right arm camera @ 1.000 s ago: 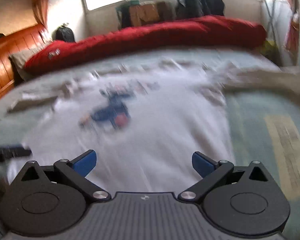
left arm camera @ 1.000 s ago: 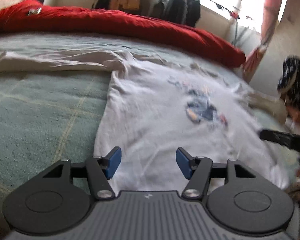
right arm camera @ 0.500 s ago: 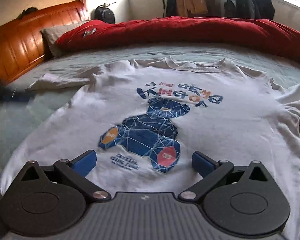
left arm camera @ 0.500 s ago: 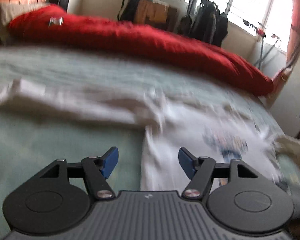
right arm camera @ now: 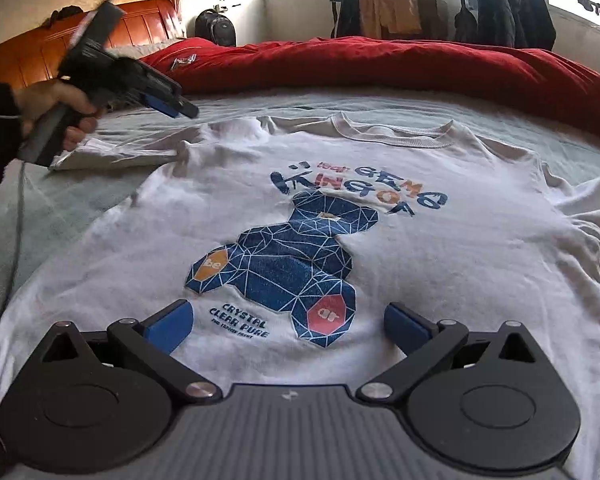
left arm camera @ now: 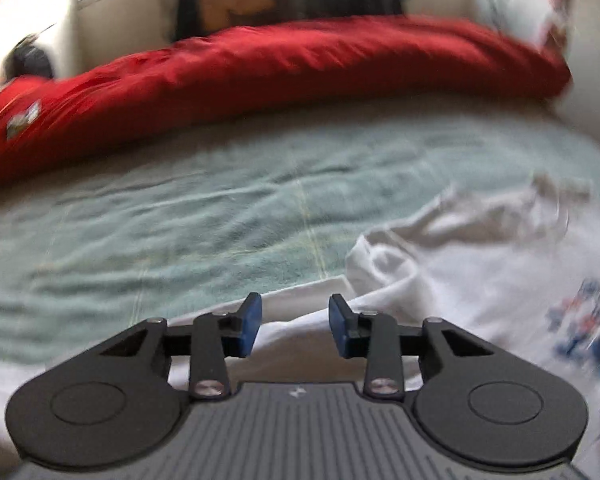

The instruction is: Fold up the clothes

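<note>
A white T-shirt with a blue bear print lies face up and flat on the green bedspread, collar toward the far side. My right gripper hovers open and wide over the hem, nothing between its blue pads. A person's hand holds my left gripper in the air above the shirt's left sleeve. In the left wrist view, which is blurred, my left gripper has its jaws closing with a gap still between them. The white sleeve lies beneath that gap, and the pads do not press on it.
A red duvet is bunched along the bed's far side. A wooden headboard stands at the left with a dark backpack beside it. Dark jackets hang by the window. Bare green bedspread stretches left of the shirt.
The left gripper swept left from over the shirt's body to the sleeve and its jaws narrowed. The right view steadied over the hem, and the left gripper rose into it at upper left.
</note>
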Motion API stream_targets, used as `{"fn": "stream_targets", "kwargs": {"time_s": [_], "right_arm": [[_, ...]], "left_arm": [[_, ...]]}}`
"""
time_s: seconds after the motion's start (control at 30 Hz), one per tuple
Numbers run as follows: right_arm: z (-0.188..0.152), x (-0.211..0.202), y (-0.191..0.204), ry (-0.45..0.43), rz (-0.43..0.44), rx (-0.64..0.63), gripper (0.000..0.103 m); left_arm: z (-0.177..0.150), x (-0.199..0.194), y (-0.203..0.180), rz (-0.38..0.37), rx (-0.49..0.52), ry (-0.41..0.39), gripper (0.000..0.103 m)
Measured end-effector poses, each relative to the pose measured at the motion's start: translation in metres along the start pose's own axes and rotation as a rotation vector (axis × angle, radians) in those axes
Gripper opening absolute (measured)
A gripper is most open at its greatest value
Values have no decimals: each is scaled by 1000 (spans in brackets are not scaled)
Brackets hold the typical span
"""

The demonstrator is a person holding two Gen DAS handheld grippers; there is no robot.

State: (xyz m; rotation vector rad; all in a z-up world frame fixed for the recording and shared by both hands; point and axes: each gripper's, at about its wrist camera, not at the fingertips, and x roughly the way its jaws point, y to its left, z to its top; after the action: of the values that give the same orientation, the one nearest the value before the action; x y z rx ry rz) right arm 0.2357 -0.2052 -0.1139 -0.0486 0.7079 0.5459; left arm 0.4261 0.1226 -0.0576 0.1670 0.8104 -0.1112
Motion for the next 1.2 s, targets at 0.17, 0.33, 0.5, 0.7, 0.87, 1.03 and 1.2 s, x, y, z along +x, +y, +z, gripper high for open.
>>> {"fn": "stream_targets", "kwargs": {"time_s": [0.17, 0.33, 0.5, 0.7, 0.87, 1.03, 1.2], "right_arm": [[-1, 1, -1, -5, 5, 0, 103], [-2, 3, -1, -8, 3, -12, 103], [-2, 3, -1, -11, 5, -14, 103], [-2, 3, -1, -12, 7, -13, 103], [-2, 3, -1, -14, 9, -11, 103], [-1, 3, -2, -14, 12, -10, 103], [-2, 3, -2, -14, 15, -9, 103]], "left_arm": [[8, 26, -7, -60, 208, 64, 39], [11, 37, -9, -107, 322, 105, 36], [13, 32, 1, -91, 226, 77, 0], [21, 21, 25, -111, 81, 4, 4], [25, 24, 15, -203, 134, 12, 35], [20, 42, 8, -242, 175, 63, 37], [7, 44, 2, -252, 158, 52, 6]]}}
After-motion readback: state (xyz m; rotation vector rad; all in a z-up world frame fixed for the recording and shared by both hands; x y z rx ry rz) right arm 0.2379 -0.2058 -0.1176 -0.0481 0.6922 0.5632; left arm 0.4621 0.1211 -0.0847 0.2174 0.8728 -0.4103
